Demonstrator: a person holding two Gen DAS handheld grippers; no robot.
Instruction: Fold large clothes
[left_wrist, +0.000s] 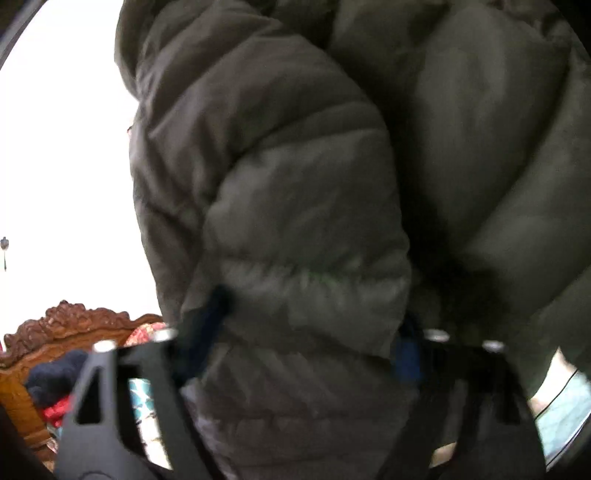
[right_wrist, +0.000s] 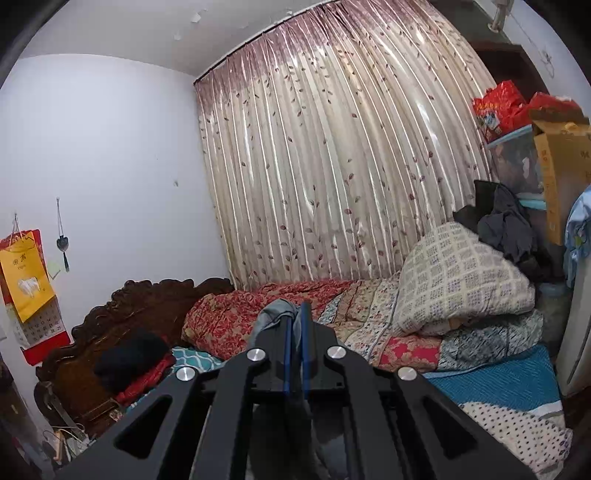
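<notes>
Gripping a thick, puffy roll of the olive padded jacket (left_wrist: 295, 166) between the pads of the left tongs (left_wrist: 314, 325), with the bulk hanging right in front of that camera, probably to gather the padding for a fold. Pinching a thin grey edge of what looks like the same jacket in the almost fully clenched right tongs (right_wrist: 295, 314), raised over the bed (right_wrist: 517, 387), likely to keep the cloth clear of the quilts (right_wrist: 229, 321) and spread between both hands. Looks early in the fold, with no flat, squared bundle anywhere in view.
</notes>
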